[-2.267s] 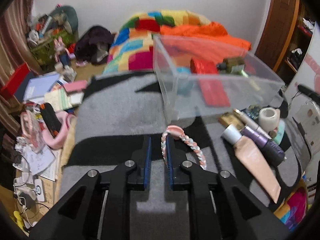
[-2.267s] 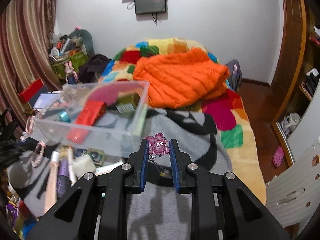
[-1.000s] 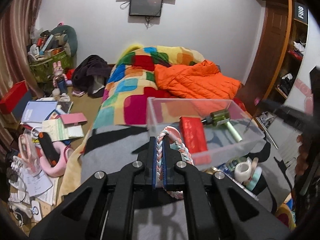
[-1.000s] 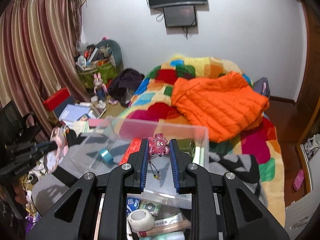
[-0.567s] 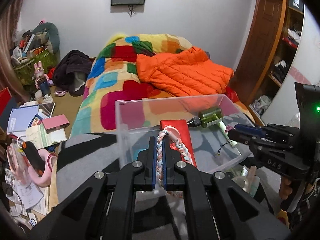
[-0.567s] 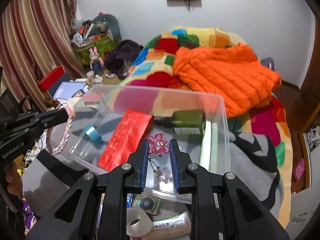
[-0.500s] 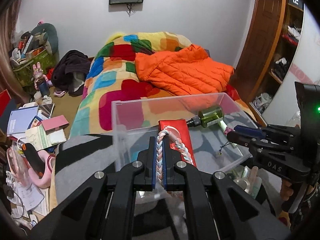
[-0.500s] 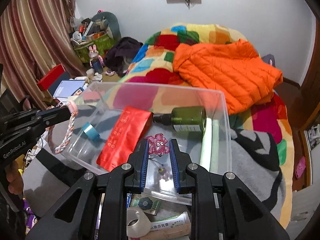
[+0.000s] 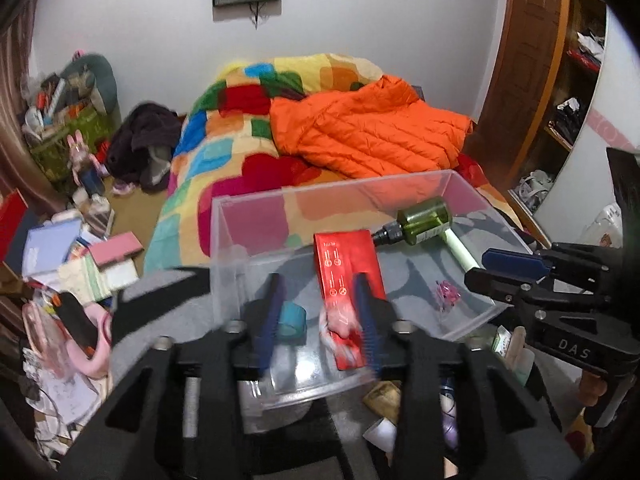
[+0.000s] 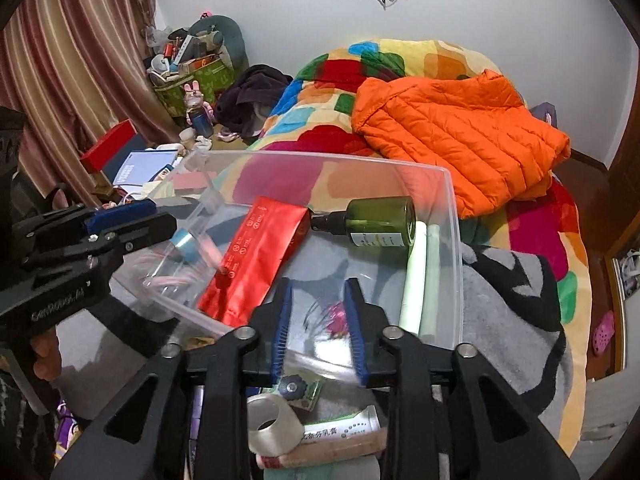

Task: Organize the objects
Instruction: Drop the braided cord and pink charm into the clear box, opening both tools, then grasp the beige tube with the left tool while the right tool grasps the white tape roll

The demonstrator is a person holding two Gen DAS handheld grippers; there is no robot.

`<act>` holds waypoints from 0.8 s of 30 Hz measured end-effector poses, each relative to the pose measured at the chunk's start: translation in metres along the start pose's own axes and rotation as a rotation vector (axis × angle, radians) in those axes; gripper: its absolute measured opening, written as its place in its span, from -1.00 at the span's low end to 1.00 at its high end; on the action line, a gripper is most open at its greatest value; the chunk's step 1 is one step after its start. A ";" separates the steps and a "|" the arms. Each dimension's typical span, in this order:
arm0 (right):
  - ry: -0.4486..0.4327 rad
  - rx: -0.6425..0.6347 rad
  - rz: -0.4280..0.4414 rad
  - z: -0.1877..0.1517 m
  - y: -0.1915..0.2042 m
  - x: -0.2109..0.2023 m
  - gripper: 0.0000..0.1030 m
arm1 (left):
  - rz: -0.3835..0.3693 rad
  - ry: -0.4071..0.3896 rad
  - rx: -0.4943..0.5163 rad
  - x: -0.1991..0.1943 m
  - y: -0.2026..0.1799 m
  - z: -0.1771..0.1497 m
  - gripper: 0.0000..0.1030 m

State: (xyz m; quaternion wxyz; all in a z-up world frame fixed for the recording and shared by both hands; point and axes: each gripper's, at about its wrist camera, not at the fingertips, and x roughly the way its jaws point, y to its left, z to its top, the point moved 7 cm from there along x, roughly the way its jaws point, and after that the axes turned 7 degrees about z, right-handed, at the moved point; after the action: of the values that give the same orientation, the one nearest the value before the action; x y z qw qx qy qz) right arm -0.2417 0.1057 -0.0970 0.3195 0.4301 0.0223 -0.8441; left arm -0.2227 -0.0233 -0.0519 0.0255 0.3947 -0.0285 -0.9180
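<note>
Braided cord: pink, white and blue plaited loop [image 9: 340, 330], blurred, between the opening jaws of the left gripper [image 9: 318, 320], above the near end of the clear plastic storage box [image 9: 224, 216]; apparently released, not clamped.
Charm: small pink-purple plastic octopus trinket [image 10: 335, 320] on a thin string, blurred between the opening jaws of the right gripper [image 10: 318, 326], over the box floor.
Handling: both likely light; cord soft and limp, best pinched across the braid; charm hard and small, likely slippery, best pinched flat across the body.
Already in box: red foil pouch [image 10: 256, 256], dark green glass spray bottle [image 10: 376, 222], pale green tube [image 10: 418, 276], teal tape roll [image 9: 292, 318].
Outside box: white tape roll [image 10: 274, 426], toothpaste tube [image 10: 340, 436], other small toiletries on the grey-and-black blanket [image 10: 504, 312].
In the way: near box wall under both grippers; each gripper close beside the other.
Beyond: orange quilted jacket [image 10: 460, 136] on patchwork bedspread.
</note>
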 end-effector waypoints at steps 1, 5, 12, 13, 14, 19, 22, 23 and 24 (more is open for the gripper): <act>-0.009 -0.006 -0.006 0.000 0.002 -0.003 -0.40 | 0.010 -0.020 0.008 -0.006 -0.001 0.001 -0.06; -0.048 -0.029 -0.019 0.001 0.009 -0.020 -0.33 | 0.006 -0.063 0.017 -0.026 -0.003 0.005 0.10; -0.120 -0.069 -0.015 -0.004 0.023 -0.058 -0.01 | 0.004 -0.115 0.011 -0.057 -0.004 -0.002 0.38; -0.124 -0.077 -0.016 -0.006 0.025 -0.061 0.00 | 0.004 -0.117 0.009 -0.060 -0.005 -0.005 0.44; -0.126 -0.084 -0.017 -0.009 0.027 -0.064 0.01 | 0.002 -0.116 0.008 -0.062 -0.005 -0.008 0.49; -0.097 -0.093 -0.004 -0.032 0.031 -0.063 0.02 | -0.016 -0.074 0.004 -0.061 -0.007 -0.035 0.51; -0.063 -0.085 0.007 -0.049 0.031 -0.055 0.02 | -0.002 -0.044 0.026 -0.052 -0.008 -0.055 0.51; -0.045 -0.082 0.011 -0.055 0.031 -0.050 0.02 | -0.006 -0.023 0.029 -0.048 -0.009 -0.062 0.51; -0.033 -0.078 0.014 -0.060 0.030 -0.046 0.02 | -0.014 -0.005 0.029 -0.044 -0.010 -0.068 0.51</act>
State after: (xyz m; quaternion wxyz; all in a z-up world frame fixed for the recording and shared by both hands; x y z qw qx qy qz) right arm -0.1621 0.1245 -0.0932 0.3424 0.4034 0.0468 -0.8473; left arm -0.1435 -0.0121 -0.0671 0.0133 0.3927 -0.0390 -0.9187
